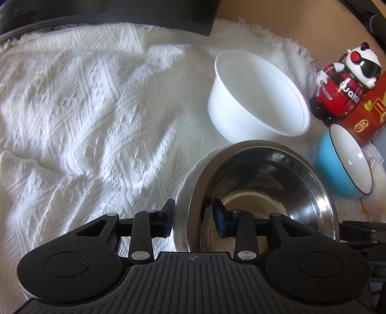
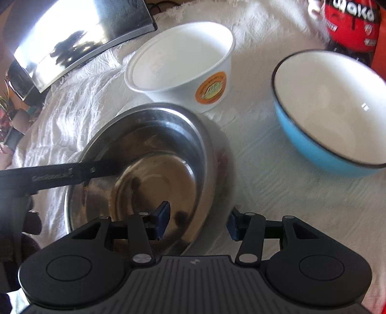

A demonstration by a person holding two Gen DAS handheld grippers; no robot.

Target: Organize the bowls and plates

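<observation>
A steel bowl (image 1: 265,193) sits on the white cloth. My left gripper (image 1: 193,217) straddles its near rim, one finger outside and one inside, with gaps on both sides. In the right wrist view the steel bowl (image 2: 149,164) lies close ahead, and my right gripper (image 2: 197,222) is open with its jaws astride the bowl's right rim. The left gripper's finger (image 2: 60,176) reaches over the bowl's left rim. A white plastic bowl (image 1: 258,94) (image 2: 181,67) stands behind it. A blue bowl with white inside (image 1: 345,159) (image 2: 333,113) stands to the right.
A red and white panda figure (image 1: 347,82) (image 2: 352,21) and a red box (image 1: 366,116) stand at the far right. A dark monitor (image 1: 108,12) (image 2: 79,31) stands at the back. The white knitted cloth (image 1: 84,108) covers the table.
</observation>
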